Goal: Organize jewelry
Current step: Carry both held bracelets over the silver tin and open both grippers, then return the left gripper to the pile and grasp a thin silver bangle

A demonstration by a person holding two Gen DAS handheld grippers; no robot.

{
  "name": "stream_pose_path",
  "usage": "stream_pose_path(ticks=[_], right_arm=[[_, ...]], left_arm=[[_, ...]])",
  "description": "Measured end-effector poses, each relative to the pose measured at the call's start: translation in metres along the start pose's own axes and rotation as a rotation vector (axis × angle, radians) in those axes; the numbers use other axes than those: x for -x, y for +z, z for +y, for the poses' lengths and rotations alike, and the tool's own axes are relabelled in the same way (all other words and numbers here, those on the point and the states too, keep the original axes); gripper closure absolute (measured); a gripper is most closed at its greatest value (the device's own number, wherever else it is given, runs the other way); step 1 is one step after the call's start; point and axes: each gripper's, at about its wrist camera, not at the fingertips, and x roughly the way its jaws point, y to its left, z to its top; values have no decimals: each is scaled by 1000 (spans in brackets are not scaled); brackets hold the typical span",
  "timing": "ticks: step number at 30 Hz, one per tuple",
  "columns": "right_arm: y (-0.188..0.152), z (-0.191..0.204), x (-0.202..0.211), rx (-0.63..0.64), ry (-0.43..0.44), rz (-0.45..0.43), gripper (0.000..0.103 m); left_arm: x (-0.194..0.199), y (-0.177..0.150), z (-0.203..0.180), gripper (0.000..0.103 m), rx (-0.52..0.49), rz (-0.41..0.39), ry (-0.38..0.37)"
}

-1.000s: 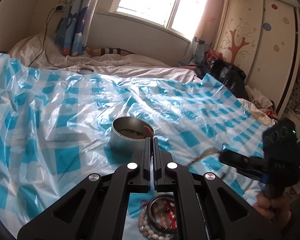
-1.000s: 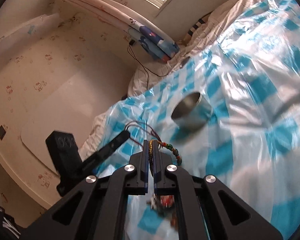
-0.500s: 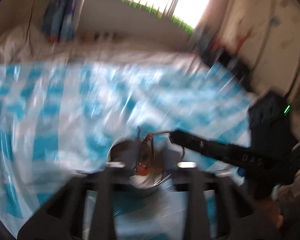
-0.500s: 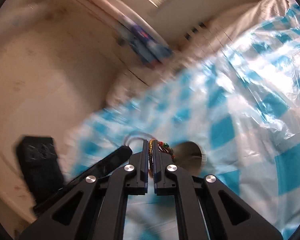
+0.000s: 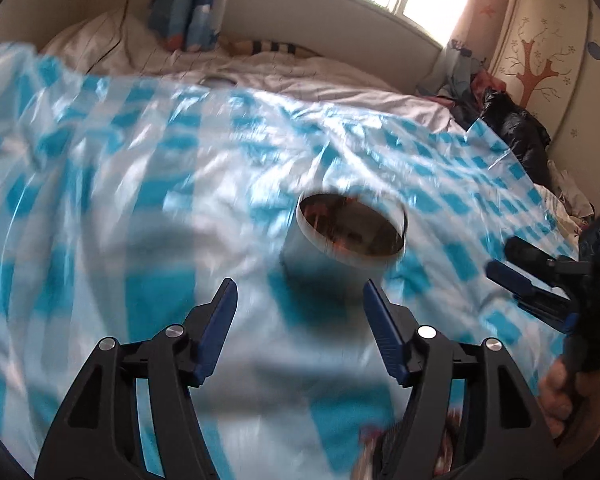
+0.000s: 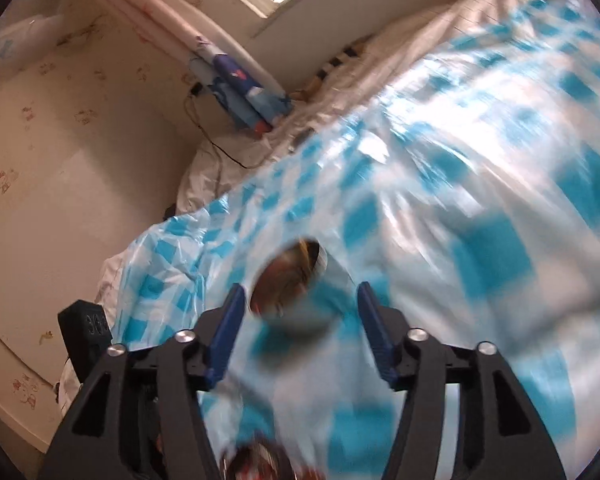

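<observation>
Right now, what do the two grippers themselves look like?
Both match: left gripper and right gripper have black angular linkage arms with triangular cutouts, silver round pivot screws and blue ribbed finger pads. No cables visible. A bare hand grips the right one's black handle.

metal tin ahead of both claws, bare sheet around it
</observation>
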Motion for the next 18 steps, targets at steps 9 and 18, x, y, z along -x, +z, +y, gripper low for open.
stream_pose_path(ticks=[9, 18], right_arm=[[-48, -26, 38, -153, 20, 32, 42], [-55, -17, 37, -177, 107, 76, 34]], left_arm=[[39, -89, -12, 39, 39, -5, 27], [70, -98, -34, 36, -71, 21, 99]])
